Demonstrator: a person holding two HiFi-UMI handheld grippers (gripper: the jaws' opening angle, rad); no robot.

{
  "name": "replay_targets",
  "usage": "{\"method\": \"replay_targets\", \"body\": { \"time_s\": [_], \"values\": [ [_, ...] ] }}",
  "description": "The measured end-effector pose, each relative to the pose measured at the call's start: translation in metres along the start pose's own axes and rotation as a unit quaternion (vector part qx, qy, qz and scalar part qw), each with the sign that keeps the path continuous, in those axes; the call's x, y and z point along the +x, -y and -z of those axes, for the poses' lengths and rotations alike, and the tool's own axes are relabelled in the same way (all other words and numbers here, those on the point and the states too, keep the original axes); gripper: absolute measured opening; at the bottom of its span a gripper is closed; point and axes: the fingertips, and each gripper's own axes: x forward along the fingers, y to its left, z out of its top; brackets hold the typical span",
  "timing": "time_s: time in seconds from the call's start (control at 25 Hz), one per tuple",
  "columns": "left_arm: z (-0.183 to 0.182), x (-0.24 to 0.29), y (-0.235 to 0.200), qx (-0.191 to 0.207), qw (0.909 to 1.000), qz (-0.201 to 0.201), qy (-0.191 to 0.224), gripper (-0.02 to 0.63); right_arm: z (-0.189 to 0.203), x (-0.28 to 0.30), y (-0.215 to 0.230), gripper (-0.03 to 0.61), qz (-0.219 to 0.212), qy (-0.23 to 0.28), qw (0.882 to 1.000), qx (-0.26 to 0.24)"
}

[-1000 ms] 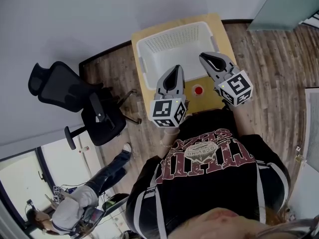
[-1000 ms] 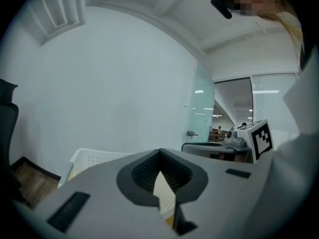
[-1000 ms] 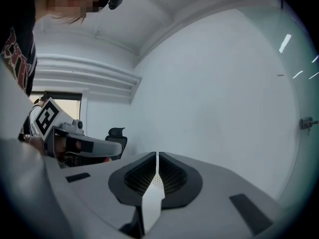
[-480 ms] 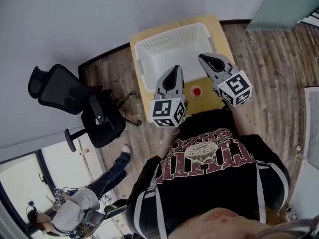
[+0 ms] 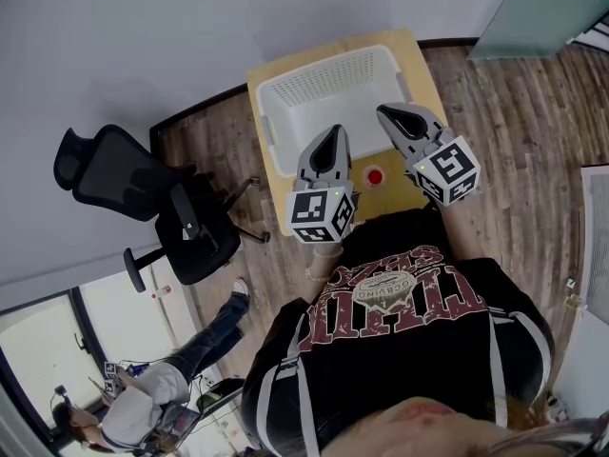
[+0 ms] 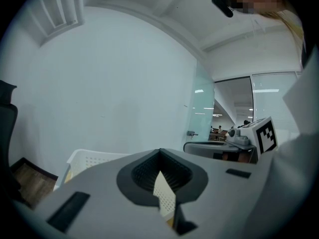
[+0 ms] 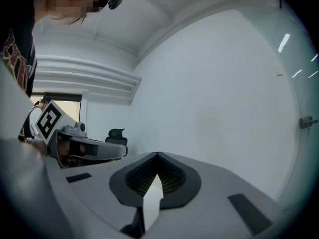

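The shirt's [image 5: 390, 298] print is too warped to read. Left gripper [image 5: 335, 133] and right gripper [image 5: 388, 113], jaws pressed together and empty, flank a red button [image 5: 378, 174] near the table's [image 5: 426, 69] near edge. A white basket [image 5: 333, 74] fills its far half.

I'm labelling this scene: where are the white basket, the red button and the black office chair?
white basket [image 5: 333, 76]: head view, perforated back wall.
red button [image 5: 377, 175]: head view, its top.
black office chair [image 5: 109, 169]: head view, backrest.
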Motion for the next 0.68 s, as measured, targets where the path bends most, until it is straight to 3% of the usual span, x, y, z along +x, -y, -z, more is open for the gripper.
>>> {"method": "replay_targets", "body": {
  "time_s": [0.68],
  "values": [
    [0.0012, 0.0039, -0.0018, -0.002, 1.0000, 0.004, -0.004, 0.044, 0.0015, 0.0045, -0.0007, 0.017, -0.006, -0.006, 1.000, -0.005]
  ]
}}
